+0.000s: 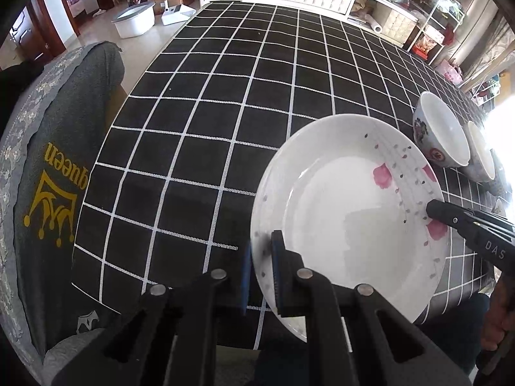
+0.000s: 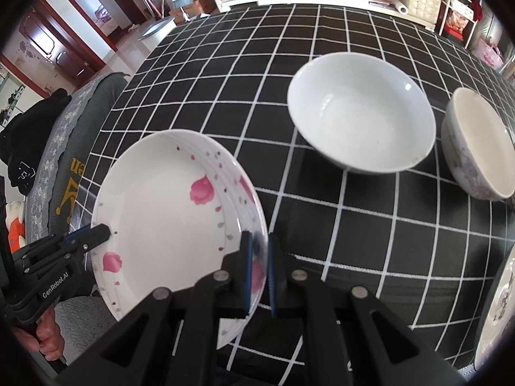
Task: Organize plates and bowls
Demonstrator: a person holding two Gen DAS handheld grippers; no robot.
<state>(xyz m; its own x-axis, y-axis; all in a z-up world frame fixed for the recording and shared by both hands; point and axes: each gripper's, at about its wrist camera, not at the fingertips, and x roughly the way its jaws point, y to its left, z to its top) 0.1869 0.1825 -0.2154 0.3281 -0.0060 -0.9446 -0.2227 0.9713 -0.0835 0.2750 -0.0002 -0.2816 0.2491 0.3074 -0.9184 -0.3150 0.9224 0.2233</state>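
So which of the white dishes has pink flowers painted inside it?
The shallow white plate gripped at opposite rims by the left gripper and right gripper; the plain white bowl and grey-patterned bowl are bare inside.

Plate (image 2: pixel 167 199) left of 2 bowls (image 2: pixel 360 119), on table (image 2: pixel 322 225).

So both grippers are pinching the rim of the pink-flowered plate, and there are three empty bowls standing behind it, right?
Not quite: only two bowls, the white bowl and the patterned bowl, as the right wrist view shows. Left gripper and right gripper do pinch the plate.
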